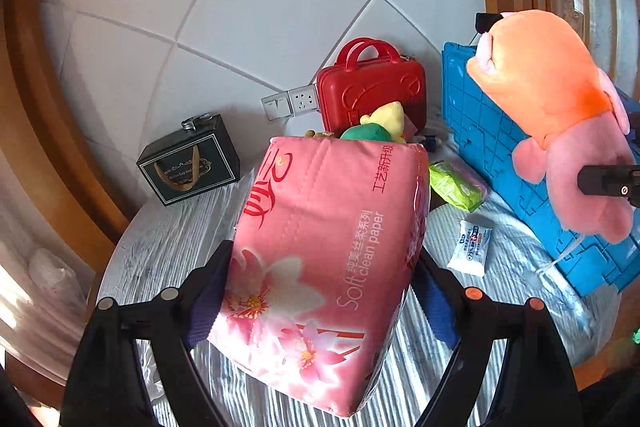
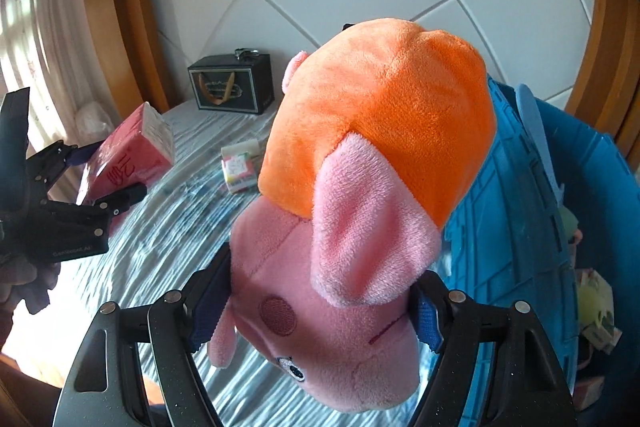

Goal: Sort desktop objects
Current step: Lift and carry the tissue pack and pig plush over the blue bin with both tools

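My left gripper is shut on a pink tissue pack and holds it above the striped table; the pack also shows in the right wrist view. My right gripper is shut on a pink and orange plush pig, held upside down beside the blue crate. In the left wrist view the pig hangs in front of the crate.
A red mini suitcase stands at the back with a yellow-green plush in front of it. A black gift box, a green packet and a white wipes pack lie on the table. A small sponge pack lies mid-table.
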Motion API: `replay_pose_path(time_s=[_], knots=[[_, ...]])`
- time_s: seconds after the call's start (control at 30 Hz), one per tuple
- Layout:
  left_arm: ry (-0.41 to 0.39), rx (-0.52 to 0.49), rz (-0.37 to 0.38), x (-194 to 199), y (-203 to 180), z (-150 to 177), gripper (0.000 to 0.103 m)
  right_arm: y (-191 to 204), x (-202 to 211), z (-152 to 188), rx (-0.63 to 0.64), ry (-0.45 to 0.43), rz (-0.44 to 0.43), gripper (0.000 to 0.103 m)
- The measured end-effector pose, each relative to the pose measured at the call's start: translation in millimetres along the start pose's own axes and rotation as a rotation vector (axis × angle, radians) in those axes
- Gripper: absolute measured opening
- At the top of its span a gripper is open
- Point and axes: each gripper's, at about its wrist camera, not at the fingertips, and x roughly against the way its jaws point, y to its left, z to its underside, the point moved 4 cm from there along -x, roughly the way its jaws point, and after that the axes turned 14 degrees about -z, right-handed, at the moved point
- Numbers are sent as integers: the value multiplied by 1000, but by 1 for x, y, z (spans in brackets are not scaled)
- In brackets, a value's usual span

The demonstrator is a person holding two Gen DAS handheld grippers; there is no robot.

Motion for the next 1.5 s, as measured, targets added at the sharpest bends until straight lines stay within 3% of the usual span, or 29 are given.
replay_pose_path(time_s=[0.37, 0.73, 1.07, 1.5], knots=[[-91, 20, -4, 51, -46, -56, 84, -28, 76, -19, 59, -135, -28, 77], [-153, -16, 80, 74, -125, -114, 84, -90, 160, -30, 6, -265, -24, 77], [-258, -107, 188, 101, -212, -171, 84, -165, 222, -10, -87, -337, 74, 78], [-314, -227, 372, 120, -325, -204, 84, -244, 266, 36, -248, -326, 238, 78]])
